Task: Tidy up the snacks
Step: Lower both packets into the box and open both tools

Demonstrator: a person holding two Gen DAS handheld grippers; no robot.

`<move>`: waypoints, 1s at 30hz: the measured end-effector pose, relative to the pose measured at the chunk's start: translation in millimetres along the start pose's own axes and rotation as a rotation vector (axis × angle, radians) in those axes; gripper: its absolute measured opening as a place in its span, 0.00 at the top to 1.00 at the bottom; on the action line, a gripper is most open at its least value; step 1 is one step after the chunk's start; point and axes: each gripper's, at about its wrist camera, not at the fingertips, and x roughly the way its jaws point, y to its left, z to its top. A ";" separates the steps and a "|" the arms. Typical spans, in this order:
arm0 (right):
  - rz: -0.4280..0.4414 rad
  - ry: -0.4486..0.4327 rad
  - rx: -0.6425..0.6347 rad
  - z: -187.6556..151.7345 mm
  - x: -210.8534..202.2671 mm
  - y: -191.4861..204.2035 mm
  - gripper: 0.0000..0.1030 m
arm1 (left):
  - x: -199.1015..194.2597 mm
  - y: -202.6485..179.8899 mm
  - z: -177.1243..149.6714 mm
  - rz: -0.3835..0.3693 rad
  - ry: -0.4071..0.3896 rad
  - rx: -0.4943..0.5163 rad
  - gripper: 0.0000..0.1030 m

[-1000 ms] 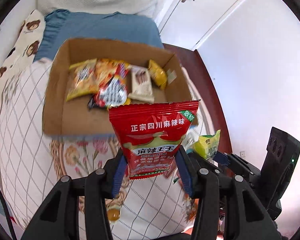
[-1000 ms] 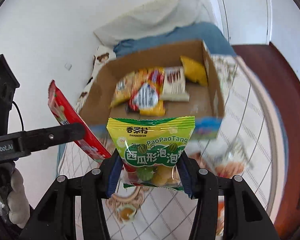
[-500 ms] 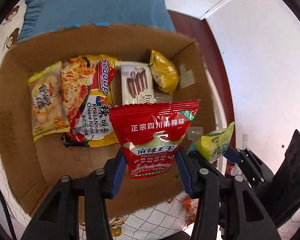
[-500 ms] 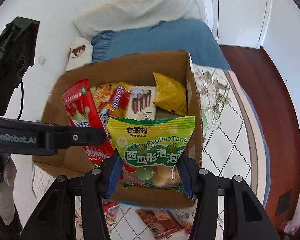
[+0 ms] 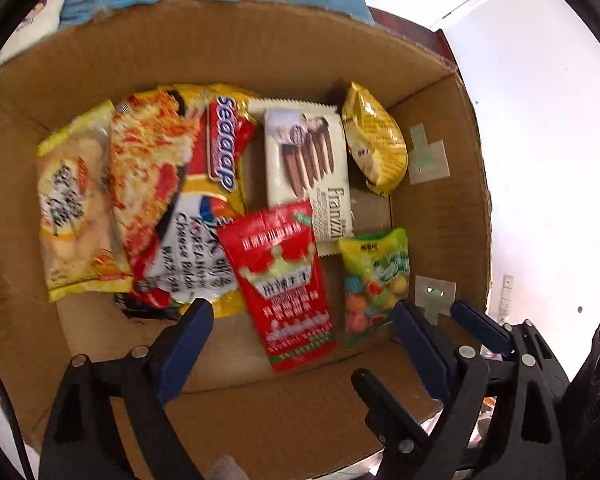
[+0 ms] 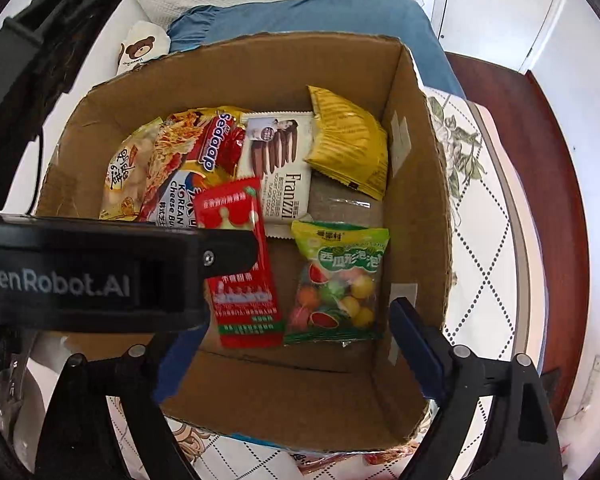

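An open cardboard box holds several snack packets. The red spicy packet and the green candy packet lie loose on the box floor, side by side. My left gripper is open and empty above the box's near side. My right gripper is open and empty too, over the near edge. The left gripper's body crosses the right wrist view.
Also in the box are a yellow chip bag, a Sedaap noodle pack, a Franzzi wafer pack and a gold packet. The box rests on a patterned bedspread. A blue pillow lies behind.
Both grippers opened and let go of their packets. The red and the green packet dropped onto the box floor. Both grippers moved closer over the box.
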 end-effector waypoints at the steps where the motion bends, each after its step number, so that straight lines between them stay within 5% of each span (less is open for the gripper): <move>1: -0.004 -0.006 0.000 0.4 -1.1 0.7 0.09 | -3.5 0.9 -0.6 -0.003 -0.008 0.000 0.11; 5: -0.012 -0.030 0.002 0.9 -8.1 3.2 0.09 | -23.6 4.1 -6.6 0.014 -0.072 0.002 0.11; 17: -0.019 -0.110 0.022 -20.6 -43.7 1.6 0.09 | -91.2 15.3 -54.3 0.231 -0.367 0.024 0.11; 30: -0.032 -0.296 0.000 -68.1 -100.7 14.5 0.09 | -128.4 23.7 -142.8 0.285 -0.583 0.013 0.11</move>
